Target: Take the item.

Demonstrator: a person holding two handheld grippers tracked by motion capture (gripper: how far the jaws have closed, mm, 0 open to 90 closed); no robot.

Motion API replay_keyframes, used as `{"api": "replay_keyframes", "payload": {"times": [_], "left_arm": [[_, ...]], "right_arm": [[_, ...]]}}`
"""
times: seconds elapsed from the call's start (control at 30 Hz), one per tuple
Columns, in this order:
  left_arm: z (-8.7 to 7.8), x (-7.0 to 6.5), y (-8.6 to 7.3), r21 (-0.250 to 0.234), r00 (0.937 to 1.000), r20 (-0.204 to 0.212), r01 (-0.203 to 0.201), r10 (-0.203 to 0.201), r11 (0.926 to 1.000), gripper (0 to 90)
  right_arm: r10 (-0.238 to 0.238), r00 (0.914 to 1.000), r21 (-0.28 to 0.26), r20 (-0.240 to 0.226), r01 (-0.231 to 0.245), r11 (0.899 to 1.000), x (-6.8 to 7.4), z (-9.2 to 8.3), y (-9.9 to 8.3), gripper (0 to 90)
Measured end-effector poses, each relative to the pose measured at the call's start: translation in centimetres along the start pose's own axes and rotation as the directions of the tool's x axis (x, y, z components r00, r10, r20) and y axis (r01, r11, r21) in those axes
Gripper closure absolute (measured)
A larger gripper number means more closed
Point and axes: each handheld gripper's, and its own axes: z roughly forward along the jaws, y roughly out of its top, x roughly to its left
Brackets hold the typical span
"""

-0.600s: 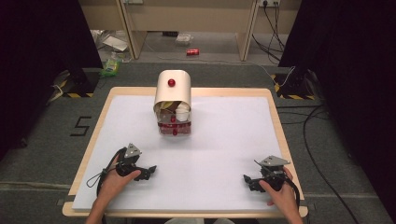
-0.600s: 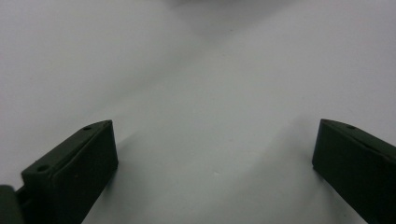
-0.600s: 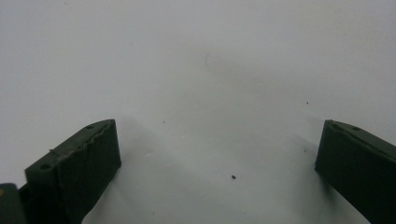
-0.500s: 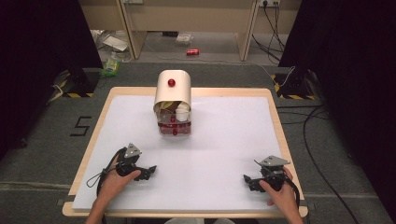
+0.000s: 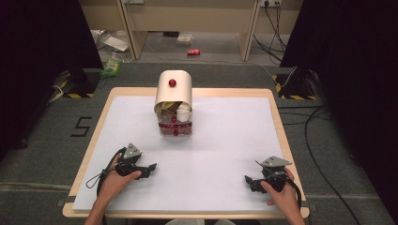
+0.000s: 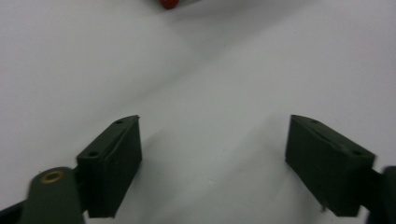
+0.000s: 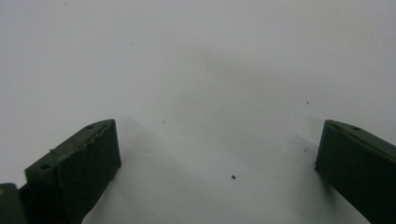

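A cream bread-bin-like container [image 5: 173,93] with a red knob [image 5: 172,83] stands at the middle back of the white table [image 5: 225,140]; its front shows packets, a white cup and a clear tray with red bits. My left gripper [image 5: 151,167] rests low at the front left, held by a hand, jaws open over bare table [image 6: 212,140]. A red bit [image 6: 168,3] shows far off at the top of the left gripper view. My right gripper [image 5: 247,180] rests at the front right, jaws wide open [image 7: 217,158] with nothing between them.
The table has a wooden rim [image 5: 281,136] and stands on grey carpet. Behind it on the floor lie a red can [image 5: 193,52], a green packet [image 5: 111,65] and cables [image 5: 309,126]. Black curtains flank both sides.
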Motion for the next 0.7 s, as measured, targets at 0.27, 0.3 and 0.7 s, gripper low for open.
{"api": "replay_keyframes", "payload": {"times": [0.27,0.3,0.7], "left_arm": [[-1.1,-0.4,0.8,-0.013,0.9993,-0.011,-0.035,0.035,0.9993,15.5],[-1.1,-0.4,0.8,-0.013,0.9993,-0.011,-0.035,0.035,0.9993,15.1],[-3.2,-1.1,4.1,-0.136,0.9993,0.015,-0.031,0.033,0.9903,15.1]], "right_arm": [[-0.004,1.0,0.0,-0.001,0.004,1.0,0.0,0.0,0.0,0.5],[-0.004,1.0,0.0,-0.001,0.004,1.0,0.0,0.0,0.0,0.5],[0.0,1.0,0.001,0.0,0.0,1.0,0.0,0.0,0.0,0.5]]}}
